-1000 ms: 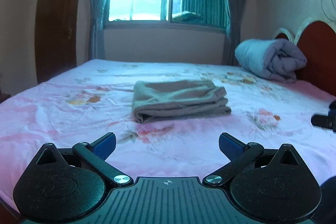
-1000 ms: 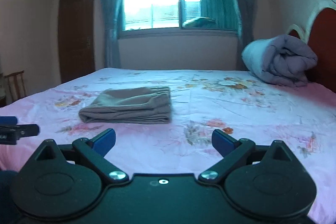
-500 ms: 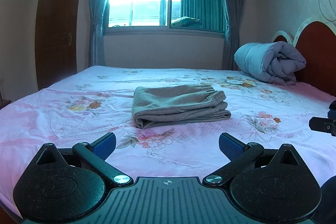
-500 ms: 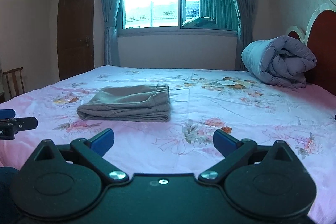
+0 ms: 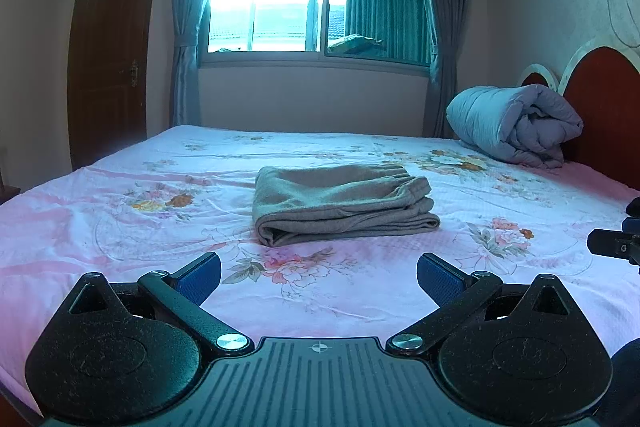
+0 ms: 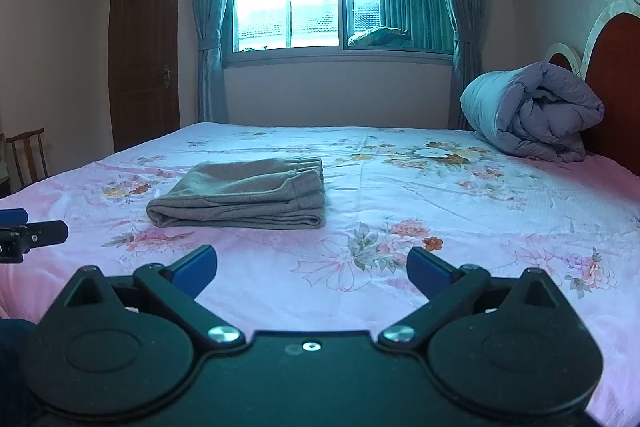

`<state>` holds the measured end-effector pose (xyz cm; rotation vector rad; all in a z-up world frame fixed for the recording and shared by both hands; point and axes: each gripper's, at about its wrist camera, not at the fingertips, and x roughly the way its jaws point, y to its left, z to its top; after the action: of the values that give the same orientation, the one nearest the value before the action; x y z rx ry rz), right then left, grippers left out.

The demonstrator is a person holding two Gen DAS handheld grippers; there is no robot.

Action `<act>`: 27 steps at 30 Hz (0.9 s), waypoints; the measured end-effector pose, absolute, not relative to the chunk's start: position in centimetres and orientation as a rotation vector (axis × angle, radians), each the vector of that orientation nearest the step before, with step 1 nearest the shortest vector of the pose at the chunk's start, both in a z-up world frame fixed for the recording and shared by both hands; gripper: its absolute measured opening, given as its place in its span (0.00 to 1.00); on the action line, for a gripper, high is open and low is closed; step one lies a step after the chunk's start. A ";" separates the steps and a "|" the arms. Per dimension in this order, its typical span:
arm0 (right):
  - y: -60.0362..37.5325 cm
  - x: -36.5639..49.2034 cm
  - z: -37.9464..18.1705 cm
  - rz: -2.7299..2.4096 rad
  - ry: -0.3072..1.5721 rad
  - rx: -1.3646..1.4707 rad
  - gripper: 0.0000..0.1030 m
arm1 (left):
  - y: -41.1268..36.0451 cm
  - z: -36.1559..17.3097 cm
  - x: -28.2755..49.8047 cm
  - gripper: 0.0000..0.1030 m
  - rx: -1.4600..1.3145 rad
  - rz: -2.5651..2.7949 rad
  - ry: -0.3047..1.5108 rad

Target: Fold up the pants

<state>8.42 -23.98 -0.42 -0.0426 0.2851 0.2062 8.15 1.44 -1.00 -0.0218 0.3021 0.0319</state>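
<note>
**Op:** I've got the pants (image 5: 344,205) lying on the bed (image 5: 80,227), folded into a compact grey-brown bundle with the elastic waistband on the side nearer the headboard (image 6: 616,83). From my left wrist camera they sit straight ahead, beyond the claw.

**Desk:** Is either claw holding anything?

**Op:** No. The left gripper (image 5: 319,277) has its blue pads spread wide apart, with only flowered sheet between them. The right gripper (image 6: 312,269) is the same, jaws apart and empty. Both sit short of the pants, nearer the bed's front edge, not touching the cloth. In the right view the bundle lies ahead and to the left, and I can see a tip of the left claw at the frame's left edge.

**Desk:** So which step are you on?

**Op:** My judgement is that folding is done. The layers are stacked, the edges look roughly even, and the bundle holds its shape unaided. The rolled quilt (image 5: 516,125) against the headboard is well apart from the pants and not in my way.

**Desk:** Next move?

**Op:** Very little, I'd say: keep both claws clear. If a layer needs squaring up, I'd come in low on the near folded edge and pinch lightly, so I don't drag the stack open.
</note>
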 end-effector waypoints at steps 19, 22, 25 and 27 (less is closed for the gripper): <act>-24.0 8.4 -0.4 0.207 0.288 -0.040 0.94 | 1.5 -1.1 8.3 1.00 -0.017 0.030 0.303; -24.0 8.4 -0.5 0.208 0.290 -0.041 0.94 | 1.5 -1.1 8.3 1.00 -0.016 0.030 0.303; -23.9 8.4 -0.5 0.208 0.291 -0.040 0.94 | 1.4 -1.1 8.3 1.00 -0.016 0.030 0.304; -23.9 8.4 -0.5 0.208 0.291 -0.041 0.94 | 1.4 -1.1 8.3 1.00 -0.016 0.030 0.304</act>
<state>8.39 -23.94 -0.53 -0.0405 0.2911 0.2077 8.31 1.44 -1.10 -0.0160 0.3036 0.0297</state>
